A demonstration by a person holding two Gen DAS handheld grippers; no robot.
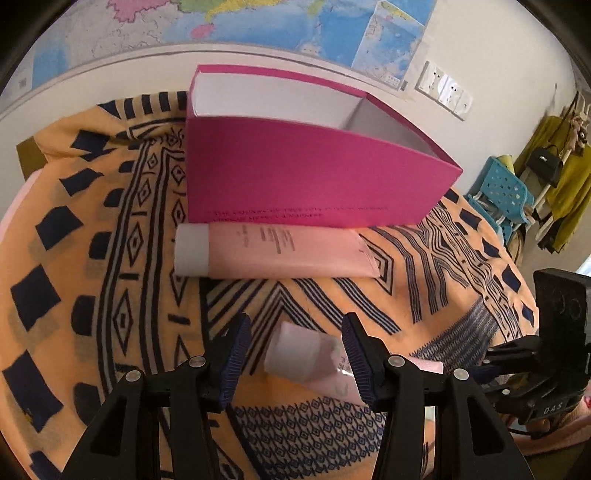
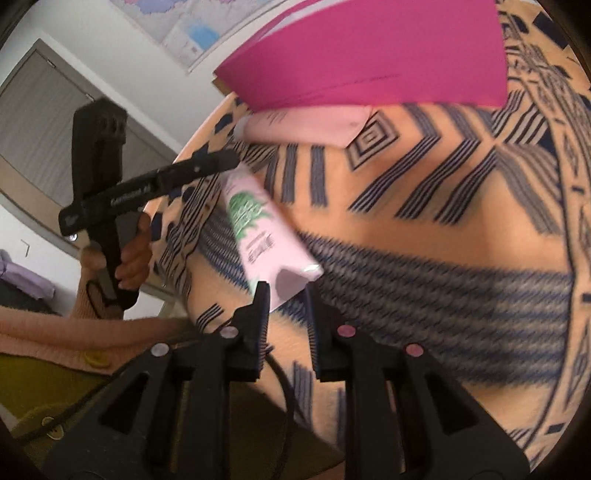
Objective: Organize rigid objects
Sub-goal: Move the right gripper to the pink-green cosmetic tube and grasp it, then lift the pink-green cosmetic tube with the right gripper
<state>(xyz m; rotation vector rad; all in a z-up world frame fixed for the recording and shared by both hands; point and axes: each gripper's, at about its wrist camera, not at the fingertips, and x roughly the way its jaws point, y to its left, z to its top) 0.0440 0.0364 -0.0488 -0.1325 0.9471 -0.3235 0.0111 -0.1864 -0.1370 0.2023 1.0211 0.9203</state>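
Counted contents, both wrist views. Tubes: two, a pink tube with white cap at centre frame and a paler tube with green print left of centre. Boxes: one, an open magenta box in the upper middle. Patterned cloths: one. Wall maps: one along the top. Blue chairs: one, right edge.

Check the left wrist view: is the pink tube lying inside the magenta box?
No, the pink tube lies on the cloth against the magenta box.

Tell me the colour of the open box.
Magenta outside, white inside; the box shows best in the left wrist view.
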